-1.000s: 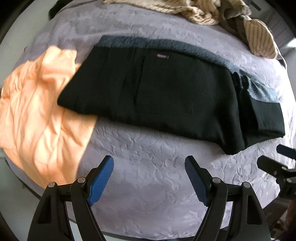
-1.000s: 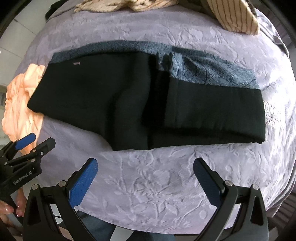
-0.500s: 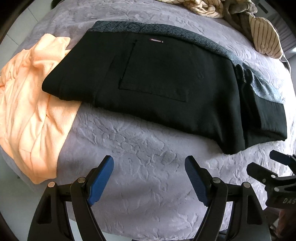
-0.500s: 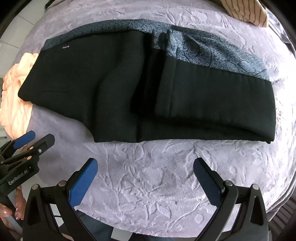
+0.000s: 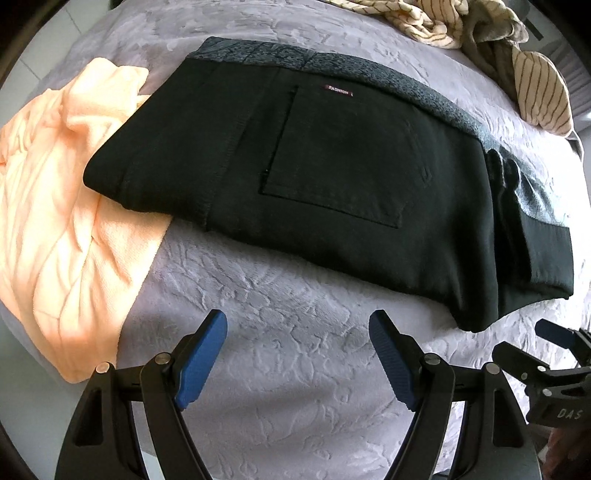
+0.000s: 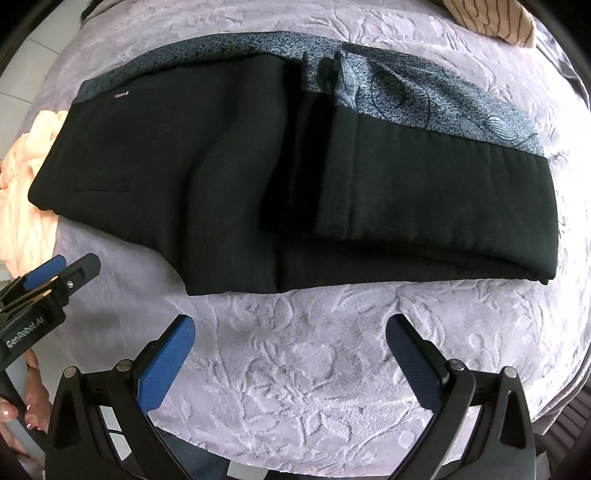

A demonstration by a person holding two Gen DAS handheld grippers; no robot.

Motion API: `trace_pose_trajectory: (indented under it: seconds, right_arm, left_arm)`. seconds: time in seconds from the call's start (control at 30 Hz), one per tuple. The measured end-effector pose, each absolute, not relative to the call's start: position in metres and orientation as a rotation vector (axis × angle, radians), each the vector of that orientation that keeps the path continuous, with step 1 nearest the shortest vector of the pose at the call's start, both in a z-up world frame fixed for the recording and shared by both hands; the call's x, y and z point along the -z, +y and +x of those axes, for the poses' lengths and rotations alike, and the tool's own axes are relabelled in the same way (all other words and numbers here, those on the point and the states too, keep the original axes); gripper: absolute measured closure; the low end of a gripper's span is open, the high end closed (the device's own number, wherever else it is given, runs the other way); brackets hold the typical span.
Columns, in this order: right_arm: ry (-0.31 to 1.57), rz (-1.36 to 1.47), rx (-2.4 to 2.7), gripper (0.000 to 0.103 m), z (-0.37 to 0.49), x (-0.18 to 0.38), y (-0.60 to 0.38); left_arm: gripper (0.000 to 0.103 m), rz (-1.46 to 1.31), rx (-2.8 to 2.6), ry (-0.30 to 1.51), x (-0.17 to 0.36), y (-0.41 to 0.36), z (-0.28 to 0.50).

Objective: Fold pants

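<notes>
Black pants [image 5: 332,177] lie folded flat on the lilac bedspread [image 5: 295,369], with a grey patterned lining strip along their far edge and a back pocket with a small label on top. They also show in the right wrist view [image 6: 258,177], leg part doubled over at the right. My left gripper [image 5: 297,332] is open and empty, above bare bedspread just short of the pants' near edge. My right gripper [image 6: 290,332] is open and empty, also short of the near edge. Each gripper shows in the other's view, the right [image 5: 546,354] and the left [image 6: 51,273].
A peach towel [image 5: 55,229] lies crumpled at the left, partly under the pants' left end; it also shows in the right wrist view [image 6: 22,184]. Striped cream clothing [image 5: 480,33] is heaped at the far right. The bed's edge runs below both grippers.
Both grippers have moved closer to the pants, which now look larger in both views. The pants have not moved. Both jaws stay open.
</notes>
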State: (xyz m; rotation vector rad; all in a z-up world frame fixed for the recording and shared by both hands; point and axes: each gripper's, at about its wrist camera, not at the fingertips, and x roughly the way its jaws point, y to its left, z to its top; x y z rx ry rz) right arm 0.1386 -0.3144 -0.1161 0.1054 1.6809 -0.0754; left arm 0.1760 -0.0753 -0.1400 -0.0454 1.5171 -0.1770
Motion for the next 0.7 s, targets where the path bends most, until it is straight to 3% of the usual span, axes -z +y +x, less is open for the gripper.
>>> trace_pose_trajectory:
  seconds: [0.47, 0.7]
  right_arm:
    - [1.692, 0.109, 0.057, 0.0, 0.132, 0.123, -0.281]
    - [1.611, 0.511, -0.122, 0.0, 0.122, 0.12, -0.282]
  left_arm:
    - [0.023, -0.13, 0.175, 1.519, 0.152, -0.022, 0.176]
    - [0.023, -0.303, 0.206, 1.458, 0.152, 0.022, 0.18]
